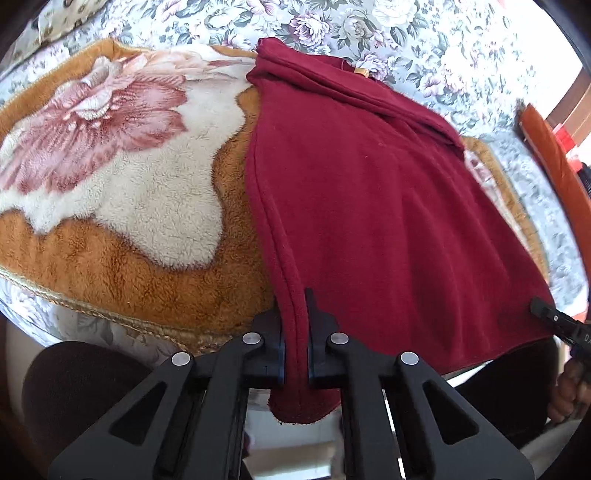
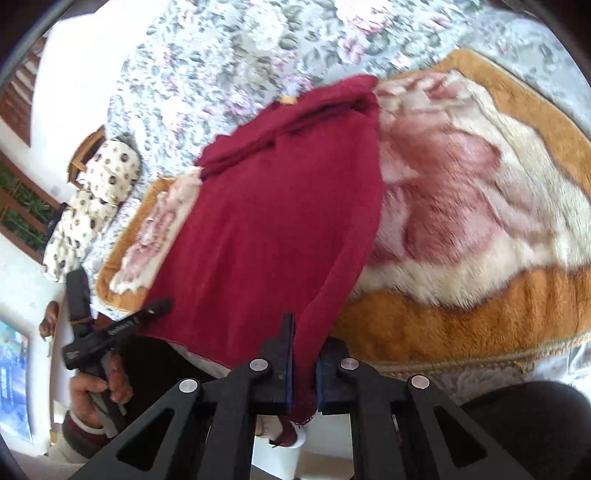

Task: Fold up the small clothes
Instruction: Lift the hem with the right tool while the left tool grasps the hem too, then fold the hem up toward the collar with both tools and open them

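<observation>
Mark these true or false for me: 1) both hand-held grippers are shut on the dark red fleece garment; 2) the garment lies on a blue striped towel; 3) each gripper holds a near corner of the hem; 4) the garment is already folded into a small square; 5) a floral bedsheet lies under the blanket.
1) True: the left hand-held gripper and right hand-held gripper both pinch the dark red fleece garment.
2) False: it lies on a plush tan blanket with a pink flower.
3) True.
4) False: it is spread out long, with only its far end bunched.
5) True: the grey floral bedsheet shows beyond it.
</observation>
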Available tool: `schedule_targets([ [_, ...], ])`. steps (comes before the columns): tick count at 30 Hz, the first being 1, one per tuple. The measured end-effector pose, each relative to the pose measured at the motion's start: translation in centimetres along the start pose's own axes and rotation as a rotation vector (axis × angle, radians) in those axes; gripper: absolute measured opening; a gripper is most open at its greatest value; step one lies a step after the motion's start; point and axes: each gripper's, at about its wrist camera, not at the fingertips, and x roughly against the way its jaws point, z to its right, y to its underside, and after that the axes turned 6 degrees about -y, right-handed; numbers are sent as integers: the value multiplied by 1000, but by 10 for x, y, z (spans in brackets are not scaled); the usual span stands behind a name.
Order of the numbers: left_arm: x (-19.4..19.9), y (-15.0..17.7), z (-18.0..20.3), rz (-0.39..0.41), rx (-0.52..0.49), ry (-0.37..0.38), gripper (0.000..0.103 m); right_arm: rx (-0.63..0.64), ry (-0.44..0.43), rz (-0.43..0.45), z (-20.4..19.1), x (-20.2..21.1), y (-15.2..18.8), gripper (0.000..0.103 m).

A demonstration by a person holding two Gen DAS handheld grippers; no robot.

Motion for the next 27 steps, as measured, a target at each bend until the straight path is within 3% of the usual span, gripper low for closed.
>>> schedule_targets([
  [6, 34, -34, 1, 50, 11, 81, 6, 32, -133, 88, -18, 19, -48, 8],
  [13, 44, -130, 3, 134, 42, 124, 6, 50, -136, 187, -23, 9, -136, 7],
  [21, -27, -265, 10, 140, 87, 66, 6, 12, -18, 230, 17, -61, -260, 7],
  [27, -104, -330, 9, 101, 132, 24, 6, -90, 61, 243, 76, -125, -324, 8],
])
